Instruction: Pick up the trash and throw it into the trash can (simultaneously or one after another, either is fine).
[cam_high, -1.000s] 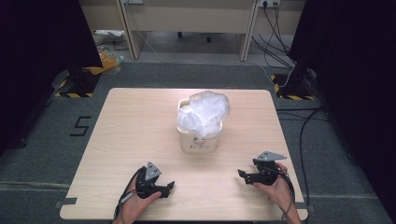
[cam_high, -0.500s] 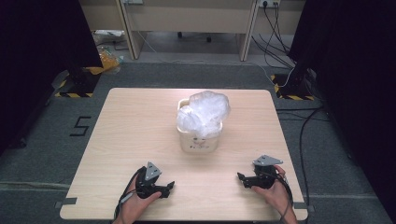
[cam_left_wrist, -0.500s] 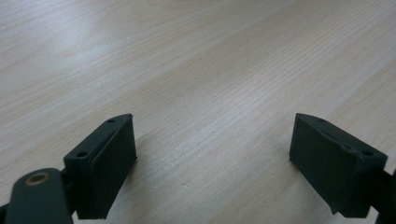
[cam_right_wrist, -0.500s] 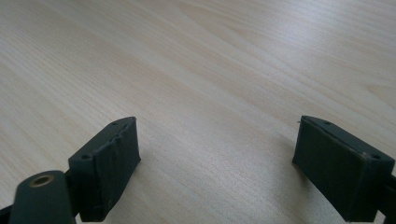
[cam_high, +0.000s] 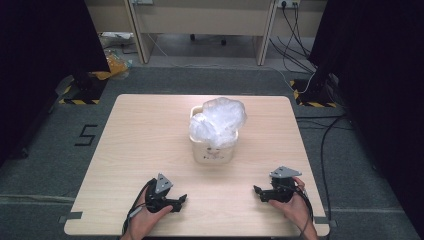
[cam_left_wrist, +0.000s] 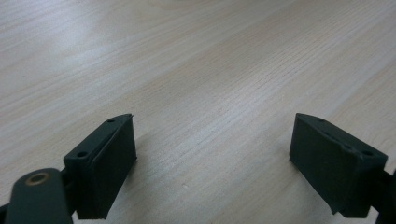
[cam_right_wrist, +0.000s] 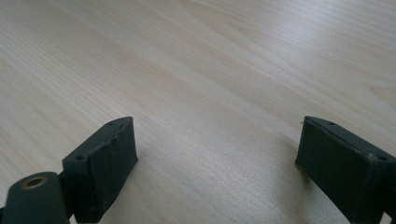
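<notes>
Right tongs (cam_right_wrist: 217, 163) low over the tabletop (cam_right_wrist: 210, 70), two black jaws standing wide apart, nothing between them, bare pale wood grain between and beyond the jaws, faint shadow beneath each jaw

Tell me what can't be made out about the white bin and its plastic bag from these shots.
- Inside of the white bin: high view, covered by the crumpled clear plastic bag bulging over its rim.
- Dark print on the bin's front: high view, too small to read.
- What the bag contains, if anything: high view, blurred by glare and folds.
- Bin's far side: high view, hidden by the bin and bag.
</notes>
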